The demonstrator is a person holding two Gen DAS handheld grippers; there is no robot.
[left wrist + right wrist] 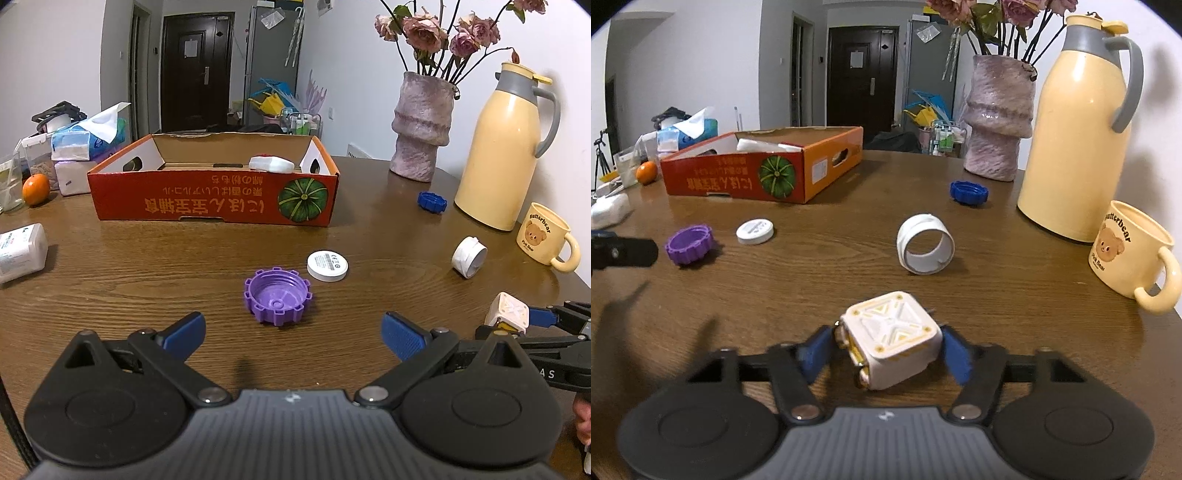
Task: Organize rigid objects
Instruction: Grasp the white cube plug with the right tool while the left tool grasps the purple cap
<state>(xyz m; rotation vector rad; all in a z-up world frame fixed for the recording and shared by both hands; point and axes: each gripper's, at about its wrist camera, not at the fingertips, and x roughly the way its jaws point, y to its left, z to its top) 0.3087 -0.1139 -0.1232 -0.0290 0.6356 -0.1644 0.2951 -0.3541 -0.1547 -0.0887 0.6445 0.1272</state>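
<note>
In the left wrist view, the left gripper (293, 334) hangs low over the wooden surface (147, 269) with its blue fingers (186, 330) spread wide and nothing between them. The purple cap (277, 297) lies open side up just ahead of them, roughly centred in the gap, which suggests it is the left side's next pick. Just beyond it sits a white round lid (327, 266), and farther back stands the orange cardboard box (214, 192), open at the top with a white object already inside; it is probably the collecting place. A blue cap (432, 202) lies near the yellow thermos (502, 147), and a white tape ring (469, 256) lies on its side near the bear mug (546, 238). At the right edge, the right gripper (517, 319) meets a white cube (509, 312).

In the right wrist view, the right gripper (886, 350) has its fingers (955, 354) closed against both sides of the white cube (892, 341), pinching it. The cube sits tilted, one corner raised, so it seems to be gripped off-square; whether it has left the surface (997, 295) I cannot tell. The box (761, 173) lies well off to the left, so a carry across past the tape ring (925, 249) looks likely. The purple cap (689, 244), white lid (755, 231) and blue cap (969, 192) wait loose.
</note>
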